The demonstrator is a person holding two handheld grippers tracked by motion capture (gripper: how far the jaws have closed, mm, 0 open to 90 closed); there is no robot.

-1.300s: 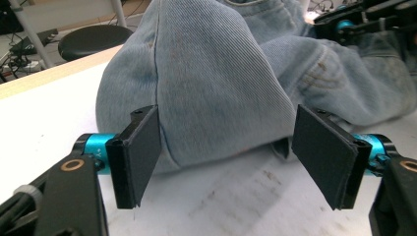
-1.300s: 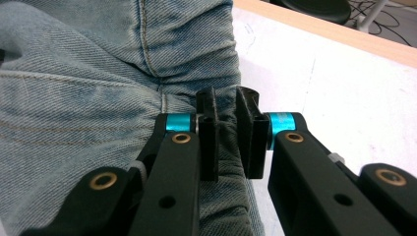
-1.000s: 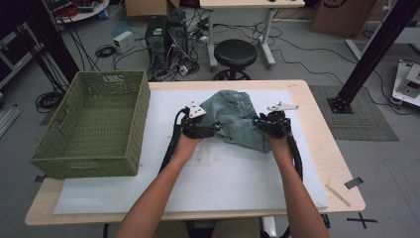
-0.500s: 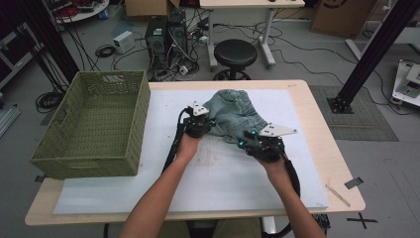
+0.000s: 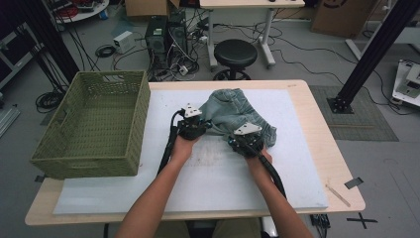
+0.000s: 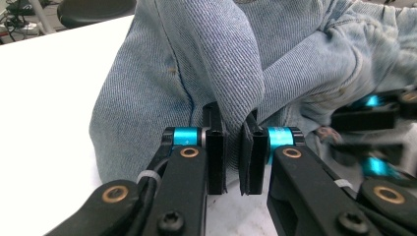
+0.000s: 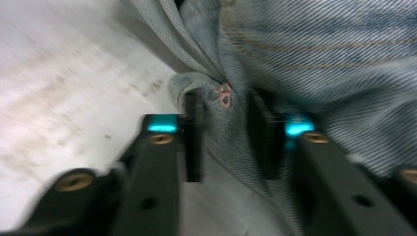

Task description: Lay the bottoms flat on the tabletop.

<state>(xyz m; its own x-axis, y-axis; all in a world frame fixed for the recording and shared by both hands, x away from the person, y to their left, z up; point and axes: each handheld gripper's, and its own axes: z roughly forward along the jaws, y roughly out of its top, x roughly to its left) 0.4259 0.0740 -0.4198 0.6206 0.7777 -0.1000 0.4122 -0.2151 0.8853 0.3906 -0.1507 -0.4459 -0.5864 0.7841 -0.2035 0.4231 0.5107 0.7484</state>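
Clearly the left gripper point(image 6: 235, 147) pinches the denim garment point(image 6: 206, 64); right gripper point(image 7: 228, 132) (blurred) closing around a fold.

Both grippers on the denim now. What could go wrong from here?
1. The left hand-held gripper pinches only a narrow fold of the jeans; a pull may slip it free.
2. The right hand-held gripper has just been closing with a hem edge between its jaws, and a gap shows beside the cloth, so its hold may be partial.
3. The jeans lie crumpled, so lifting towards the basket could drag loose cloth across the table.
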